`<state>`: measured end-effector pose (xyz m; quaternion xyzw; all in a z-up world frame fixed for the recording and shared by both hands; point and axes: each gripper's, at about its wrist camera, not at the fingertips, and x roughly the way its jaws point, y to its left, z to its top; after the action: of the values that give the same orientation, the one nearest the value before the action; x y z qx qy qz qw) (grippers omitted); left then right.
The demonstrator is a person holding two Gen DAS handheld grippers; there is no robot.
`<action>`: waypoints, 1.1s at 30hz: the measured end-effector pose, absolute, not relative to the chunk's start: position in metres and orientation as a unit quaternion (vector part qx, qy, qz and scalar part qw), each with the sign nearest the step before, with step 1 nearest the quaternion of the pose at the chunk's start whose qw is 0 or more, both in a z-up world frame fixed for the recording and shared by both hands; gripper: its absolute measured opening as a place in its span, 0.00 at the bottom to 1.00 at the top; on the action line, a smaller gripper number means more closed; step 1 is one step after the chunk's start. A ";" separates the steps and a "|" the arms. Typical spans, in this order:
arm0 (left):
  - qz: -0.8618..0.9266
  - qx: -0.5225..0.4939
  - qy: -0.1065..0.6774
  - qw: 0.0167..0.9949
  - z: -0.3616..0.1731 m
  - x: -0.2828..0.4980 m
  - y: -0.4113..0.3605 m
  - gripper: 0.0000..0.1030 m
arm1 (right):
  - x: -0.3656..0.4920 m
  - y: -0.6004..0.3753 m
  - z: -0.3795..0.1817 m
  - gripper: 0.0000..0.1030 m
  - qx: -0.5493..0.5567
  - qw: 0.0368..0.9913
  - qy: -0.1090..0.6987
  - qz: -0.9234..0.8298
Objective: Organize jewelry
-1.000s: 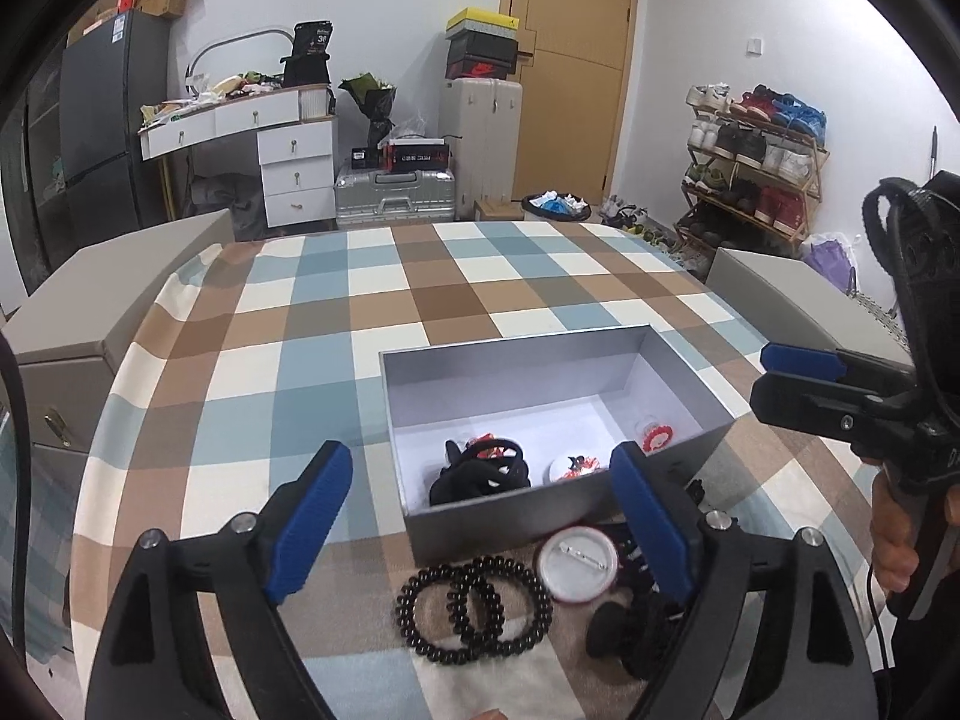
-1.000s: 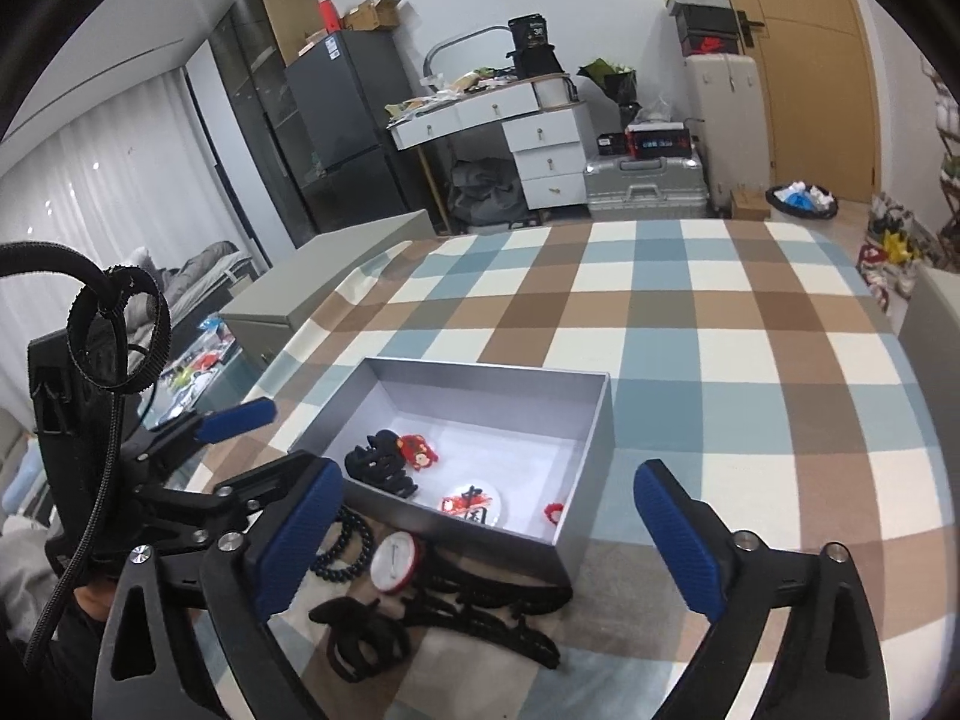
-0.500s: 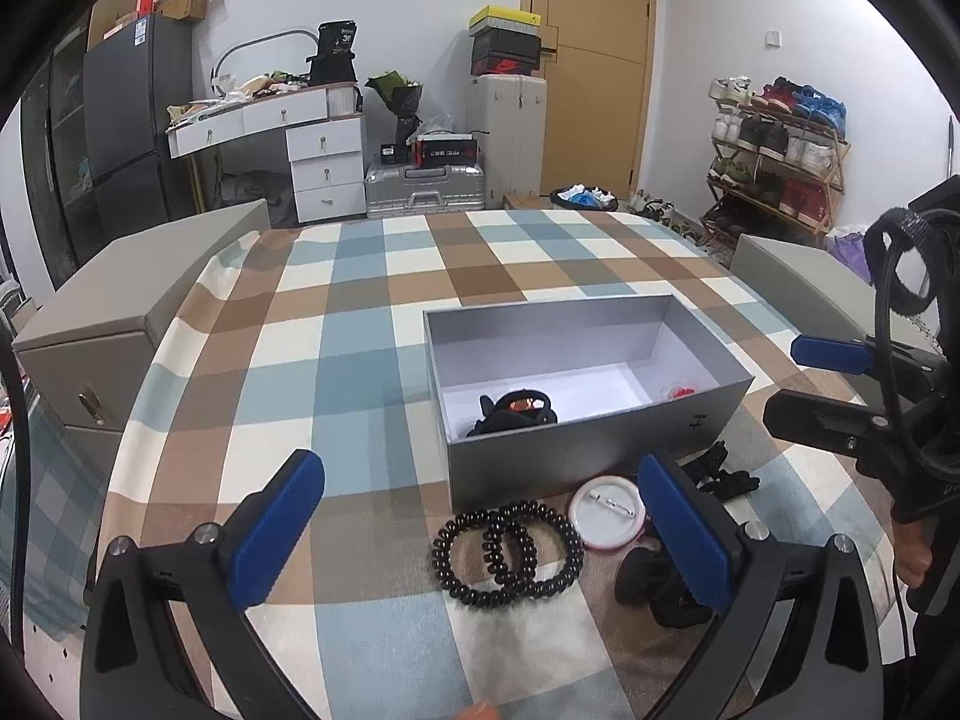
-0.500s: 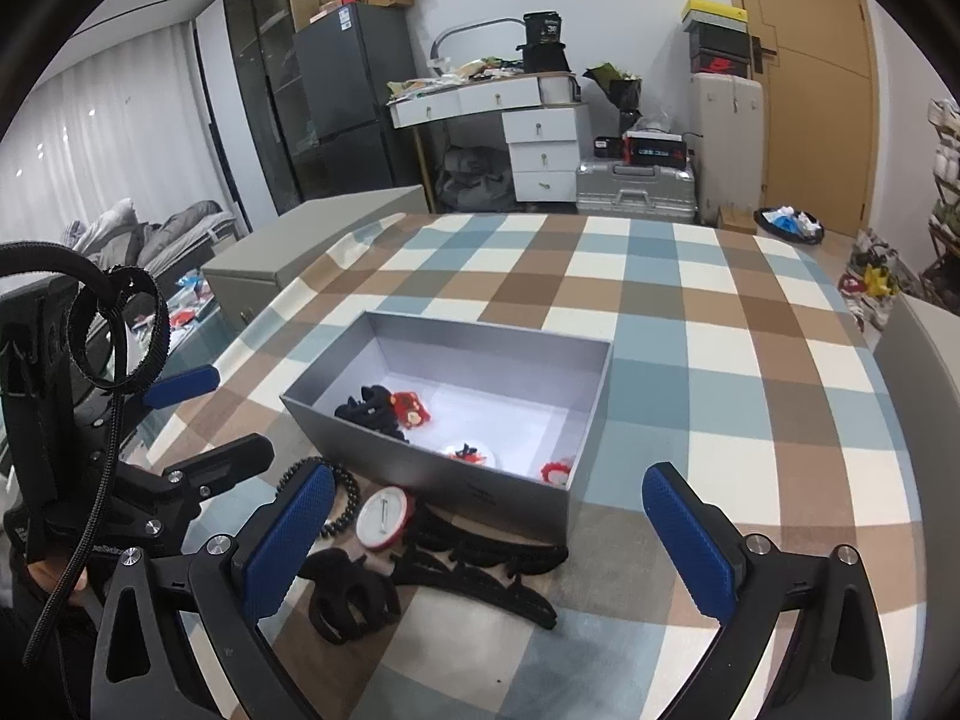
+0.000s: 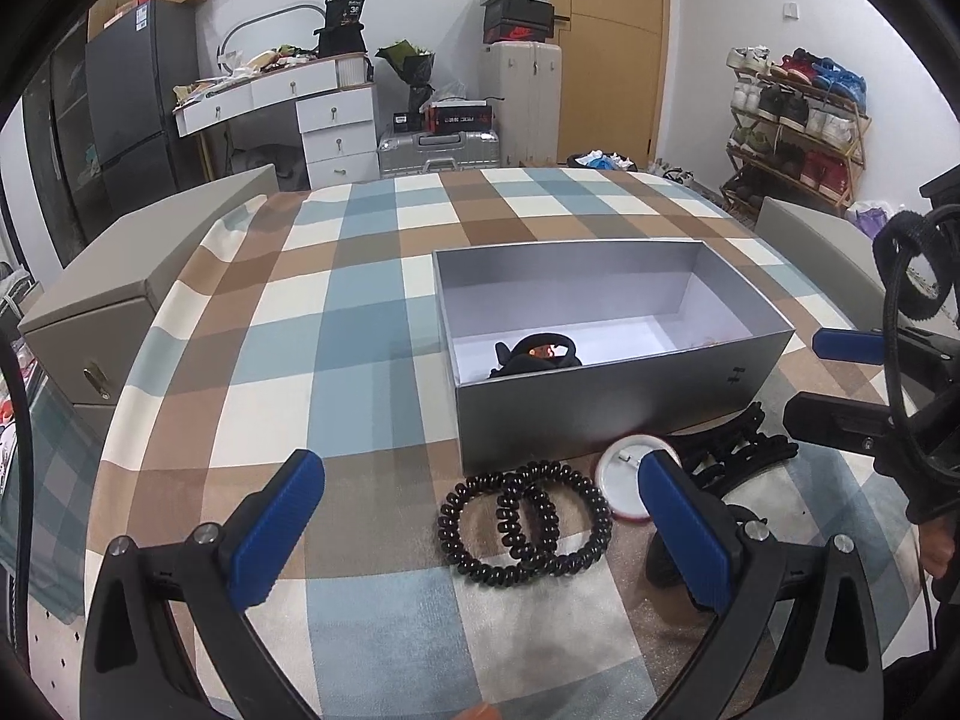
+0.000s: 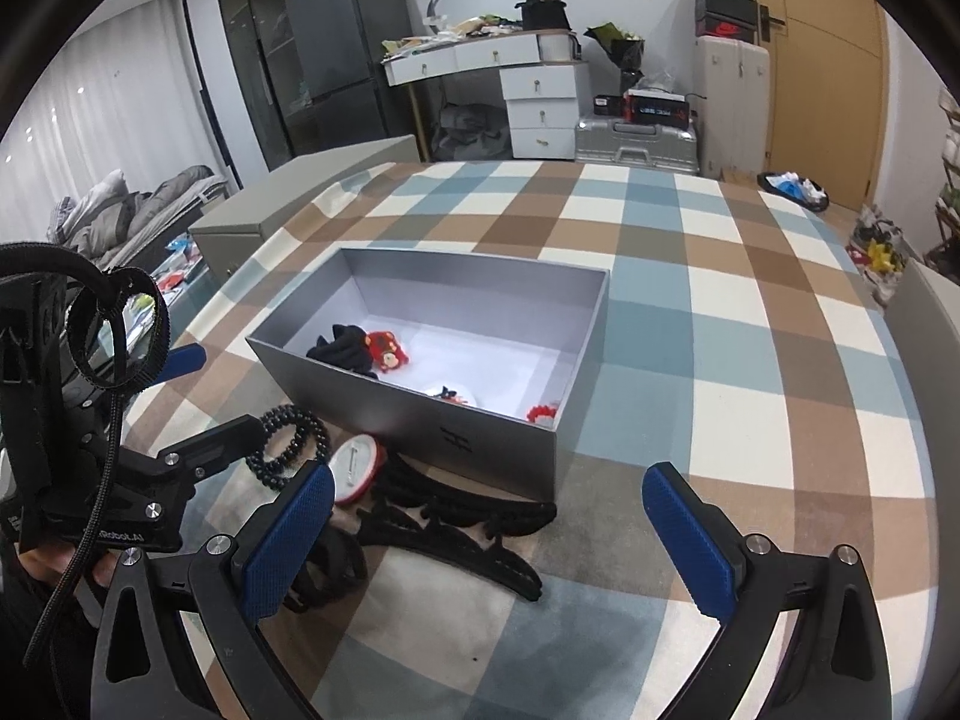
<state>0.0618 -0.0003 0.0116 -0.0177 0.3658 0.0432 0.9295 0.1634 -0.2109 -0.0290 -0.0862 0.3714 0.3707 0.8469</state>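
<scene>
Left tool (image 5: 480, 516) wide open, empty, above bead bracelets (image 5: 525, 525) on checked table (image 5: 360, 324). Badge (image 5: 624, 480) just right of bracelets, against grey box (image 5: 606, 408). Box holds black clip (image 6: 345, 348), red charm (image 6: 387, 351). Black hair clips (image 6: 456, 528) before box. Right tool (image 6: 486, 531) wide open, empty, over clips.

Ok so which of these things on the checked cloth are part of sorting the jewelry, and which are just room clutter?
Part of the job:
grey box
two black bead bracelets
round badge
black hair clips
red charm in the box

Just lying about:
shoe rack
silver suitcase
white drawers
fridge
</scene>
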 end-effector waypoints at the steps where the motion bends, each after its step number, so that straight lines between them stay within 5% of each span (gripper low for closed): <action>1: 0.043 -0.018 0.367 0.929 0.011 0.062 0.000 0.99 | 0.164 -0.211 -0.031 1.00 -0.088 0.846 0.374 0.370; 33: 0.052 -0.033 0.393 0.918 0.002 0.066 0.017 0.99 | 0.165 -0.190 -0.066 1.00 -0.160 0.826 0.415 0.346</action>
<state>0.0655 0.0173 0.0021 -0.0331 0.3926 0.0522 0.9176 0.1655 -0.1897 -0.0657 -0.1605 0.4152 0.3464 0.8257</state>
